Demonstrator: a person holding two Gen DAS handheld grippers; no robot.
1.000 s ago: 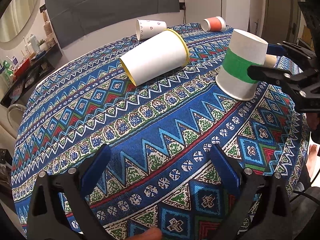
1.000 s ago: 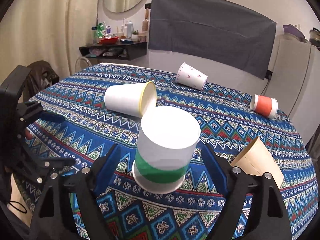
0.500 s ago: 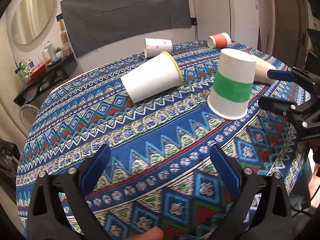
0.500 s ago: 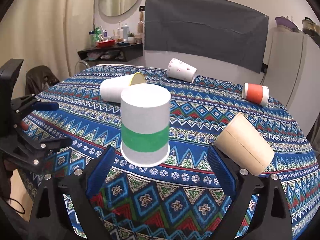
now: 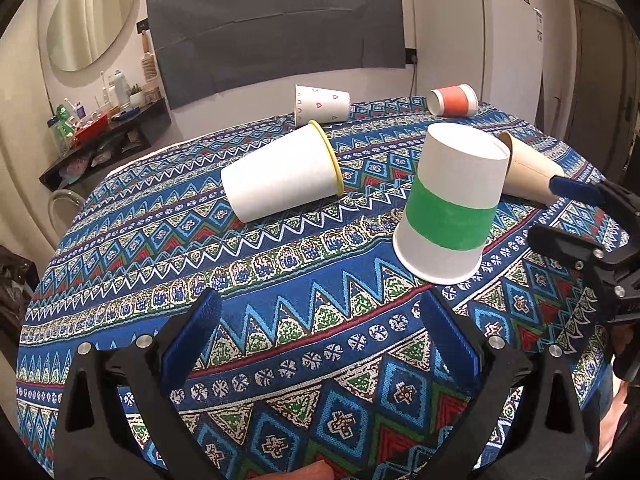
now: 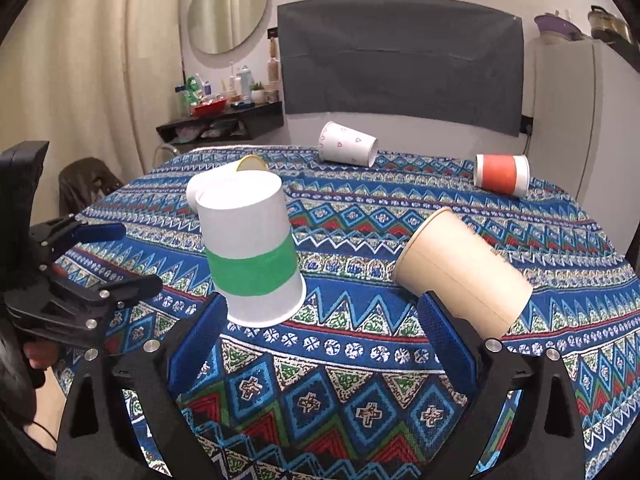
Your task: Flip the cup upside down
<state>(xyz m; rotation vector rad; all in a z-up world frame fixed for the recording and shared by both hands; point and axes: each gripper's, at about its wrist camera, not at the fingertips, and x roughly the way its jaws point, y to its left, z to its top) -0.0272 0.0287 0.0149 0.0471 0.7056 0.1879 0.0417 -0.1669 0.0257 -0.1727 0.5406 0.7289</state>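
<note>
**A:** Your right claw (image 6: 320, 344) is letting go. A second ago its blue pads were hugging the green-banded cup (image 6: 250, 252); now the jaws are opening wide and nothing is sitting between them.

**B:** And where is the cup sitting?

**A:** It is resting mouth down on the patterned counter (image 6: 400, 360), base up, just ahead of your right claw's left finger (image 6: 200, 340). In the left view the same cup (image 5: 452, 204) is standing free, with no pad touching it. It was tilted and off the cloth a second ago; now its rim is looking flat on the cloth.

**B:** So that one is finished?

**A:** I am judging it so: this cup is flipped and holding itself up. You are also pulling both claws back from it.

**B:** And my left claw (image 5: 320, 340)?

**A:** It is hanging wide and empty over the cloth, as it was before.

**B:** What is left?

**A:** Four cups are lying on their sides: the tan cup (image 6: 460, 272) near your right claw, the yellow-rimmed white cup (image 5: 280, 176) closer to your left, and the heart-print cup (image 6: 347, 144) and orange cup (image 6: 500, 172) at the far edge. If the task is covering them, the tan one is looking like the easiest reach.
</note>
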